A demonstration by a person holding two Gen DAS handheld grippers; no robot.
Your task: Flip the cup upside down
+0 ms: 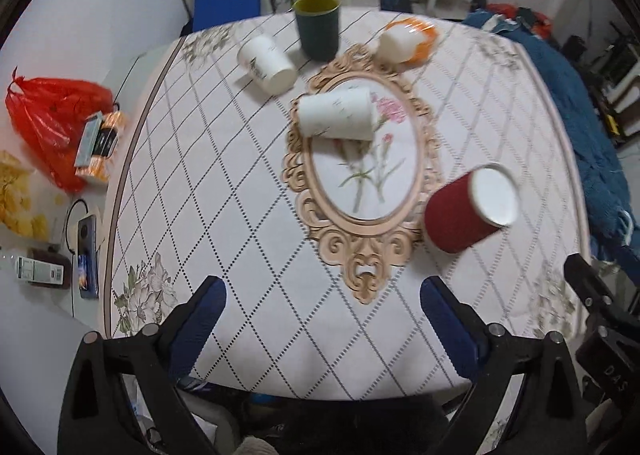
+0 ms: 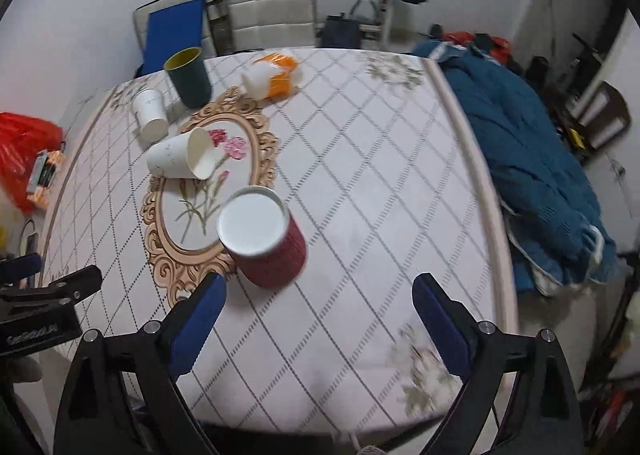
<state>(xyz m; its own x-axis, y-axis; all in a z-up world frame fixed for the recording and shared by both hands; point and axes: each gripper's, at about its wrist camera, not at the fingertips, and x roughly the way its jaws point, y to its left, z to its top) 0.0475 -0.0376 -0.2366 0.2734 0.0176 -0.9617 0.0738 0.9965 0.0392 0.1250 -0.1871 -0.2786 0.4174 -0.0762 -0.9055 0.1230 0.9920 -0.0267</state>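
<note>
A red paper cup [image 1: 460, 215] stands upside down on the table, white base up; it also shows in the right wrist view [image 2: 268, 243]. A white paper cup [image 1: 336, 115] lies on its side on the flower medallion, also in the right wrist view [image 2: 180, 155]. A second white cup [image 1: 266, 63] lies on its side further back. A dark green cup [image 1: 318, 27] stands upright at the far edge. My left gripper [image 1: 322, 319] is open and empty above the near table edge. My right gripper [image 2: 320, 315] is open and empty, just short of the red cup.
An orange and white cup [image 1: 408, 39] lies at the back of the table [image 1: 224, 183]. A blue blanket [image 2: 532, 159] hangs off the right side. Chairs [image 2: 268, 11] stand behind the table. A red bag [image 1: 52, 119] and boxes lie on the floor at left.
</note>
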